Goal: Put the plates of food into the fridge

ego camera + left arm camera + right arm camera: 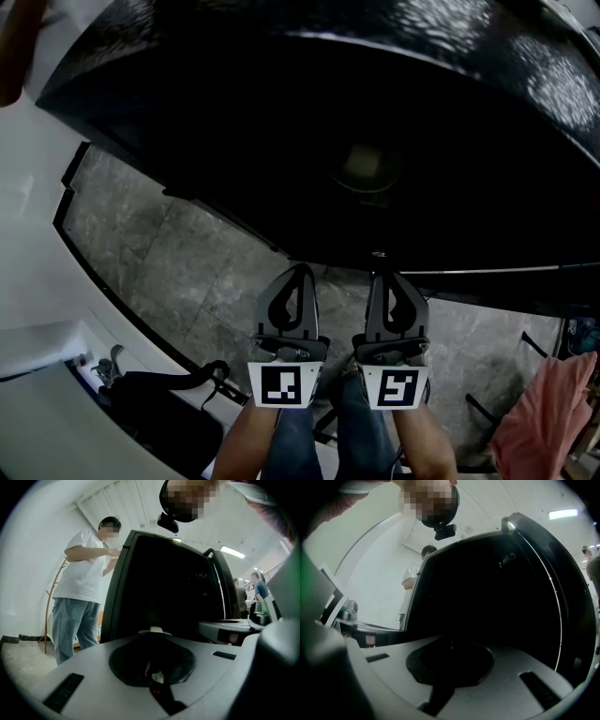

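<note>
- Black fridge (375, 141) stands directly ahead with its door shut; the plates of food appear in no view
- Jaws of the left gripper (300, 272) and the right gripper (380, 272) are together and empty, both aimed at the door
- Judged step: the approach, before opening; the next move calls for catching the door edge and pulling it wide

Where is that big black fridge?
The black fridge fills the top of the head view, just ahead of the left gripper and right gripper; a person in white stands at its left side.
</note>
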